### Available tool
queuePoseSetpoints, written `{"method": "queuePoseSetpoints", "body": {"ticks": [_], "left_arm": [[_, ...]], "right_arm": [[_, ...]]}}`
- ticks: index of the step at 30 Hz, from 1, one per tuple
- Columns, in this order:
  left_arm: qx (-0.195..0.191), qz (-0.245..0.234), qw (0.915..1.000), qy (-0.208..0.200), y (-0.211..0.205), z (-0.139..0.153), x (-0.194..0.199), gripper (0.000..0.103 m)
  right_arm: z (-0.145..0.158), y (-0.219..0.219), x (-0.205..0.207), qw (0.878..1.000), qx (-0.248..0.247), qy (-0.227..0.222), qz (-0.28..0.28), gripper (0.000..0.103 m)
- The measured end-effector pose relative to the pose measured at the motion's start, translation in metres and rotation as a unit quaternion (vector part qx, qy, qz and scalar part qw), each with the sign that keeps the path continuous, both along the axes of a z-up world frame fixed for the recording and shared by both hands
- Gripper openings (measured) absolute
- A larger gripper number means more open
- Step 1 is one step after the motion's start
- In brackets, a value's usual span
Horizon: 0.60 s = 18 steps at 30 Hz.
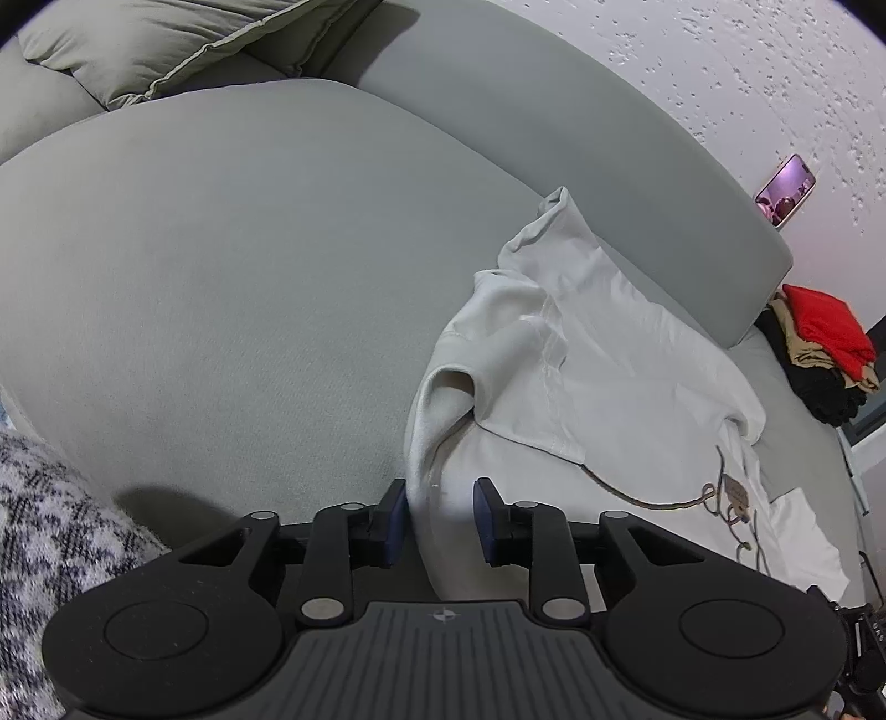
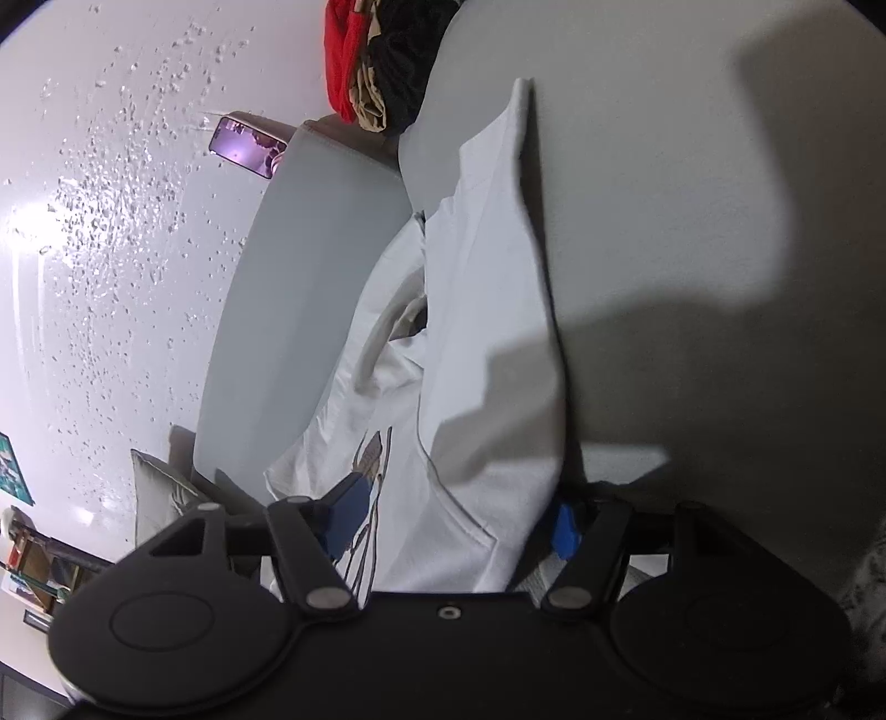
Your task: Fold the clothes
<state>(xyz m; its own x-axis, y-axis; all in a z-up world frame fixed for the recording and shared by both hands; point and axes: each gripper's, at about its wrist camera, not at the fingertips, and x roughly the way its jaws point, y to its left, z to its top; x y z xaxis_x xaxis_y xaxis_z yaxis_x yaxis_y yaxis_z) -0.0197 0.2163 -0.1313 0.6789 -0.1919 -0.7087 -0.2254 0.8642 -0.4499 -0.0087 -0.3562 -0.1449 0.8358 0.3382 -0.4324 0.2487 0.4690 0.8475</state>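
A white T-shirt (image 1: pixel 598 376) with a brown line print lies crumpled on a grey sofa seat (image 1: pixel 232 288). My left gripper (image 1: pixel 440 512) is open, its blue-padded fingers on either side of a raised fold at the shirt's near edge. In the right wrist view the same shirt (image 2: pixel 487 343) lies along the sofa backrest. My right gripper (image 2: pixel 454 520) is open wide, with the shirt's folded edge between its blue pads (image 2: pixel 346 518).
A pile of red, tan and black clothes (image 1: pixel 825 349) sits at the sofa's end, also in the right wrist view (image 2: pixel 376 55). A phone (image 1: pixel 785 189) leans on the white textured wall. A grey cushion (image 1: pixel 166 50) lies at the back. A speckled knit fabric (image 1: pixel 50 531) is at left.
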Motion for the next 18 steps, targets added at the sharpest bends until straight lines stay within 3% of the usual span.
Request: {"method": "queuePoseSetpoints", "body": {"ticks": [2,5,6,7,11,14,16,18], "left_arm": [[-0.002,-0.007,0.9999,-0.007,-0.001,0.002,-0.002,0.001],[0.013,-0.008,0.9996,-0.023,-0.005,0.008,-0.007,0.000],[-0.004,-0.006,0.9995,-0.029,-0.001,0.010,-0.010,0.000],[-0.022,-0.004,0.9991,-0.036,0.003,0.012,-0.013,0.000],[-0.076,0.010,0.9962,-0.042,0.017,0.012,-0.017,0.000],[-0.074,0.006,0.9973,-0.003,0.013,0.000,-0.008,0.000],[-0.068,-0.001,0.9976,0.010,0.010,-0.003,-0.004,0.007],[-0.066,-0.003,0.9977,0.010,0.010,-0.003,-0.005,0.018]], "right_arm": [[0.000,0.003,0.000,1.000,0.004,-0.001,0.011,0.049],[0.005,0.008,-0.004,0.999,-0.023,0.015,0.029,0.022],[0.008,0.009,-0.006,0.999,-0.030,0.019,0.034,0.006],[0.012,0.009,-0.011,0.999,-0.026,0.019,0.034,0.004],[0.031,0.002,-0.031,1.000,0.021,0.005,0.008,0.003],[0.030,-0.002,-0.025,0.999,0.042,0.017,0.008,0.005],[0.021,-0.001,-0.017,0.998,0.047,0.029,0.025,0.010],[0.012,0.001,-0.015,0.998,0.054,0.029,0.031,0.033]]}}
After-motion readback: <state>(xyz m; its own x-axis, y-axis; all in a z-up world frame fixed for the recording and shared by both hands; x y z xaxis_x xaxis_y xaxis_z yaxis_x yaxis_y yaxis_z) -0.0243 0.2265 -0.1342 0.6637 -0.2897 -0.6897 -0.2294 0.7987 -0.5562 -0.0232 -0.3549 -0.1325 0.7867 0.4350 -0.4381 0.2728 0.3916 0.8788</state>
